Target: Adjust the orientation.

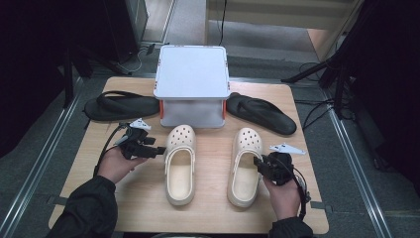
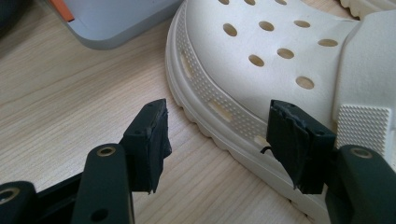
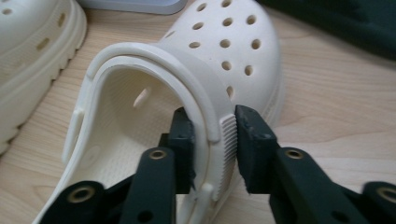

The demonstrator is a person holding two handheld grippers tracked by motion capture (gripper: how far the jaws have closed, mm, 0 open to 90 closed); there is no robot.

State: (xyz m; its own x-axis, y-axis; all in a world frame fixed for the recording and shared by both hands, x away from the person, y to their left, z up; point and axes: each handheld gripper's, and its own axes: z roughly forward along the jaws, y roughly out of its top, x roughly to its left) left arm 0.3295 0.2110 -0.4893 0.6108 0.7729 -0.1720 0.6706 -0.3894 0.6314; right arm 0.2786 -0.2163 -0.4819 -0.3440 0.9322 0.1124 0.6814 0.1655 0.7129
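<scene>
Pinching side wall of right clog (image 3: 219, 56) at frame centre – right gripper (image 3: 215, 135) jaws squeeze rim, likely for lifting; left gripper (image 2: 215, 135) jaws spread, straddling left clog (image 2: 280, 60) sole edge, seemingly untouched – storage box (image 1: 191, 74) upper centre

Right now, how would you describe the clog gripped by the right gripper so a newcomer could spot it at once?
Start at the grey box with orange clips at the back of the wooden table. Two cream perforated foam clogs lie in front of it; take the one nearer the right-hand black flip-flop. That right clog has the right gripper clamped on its side wall, while the left clog lies ungripped.
</scene>
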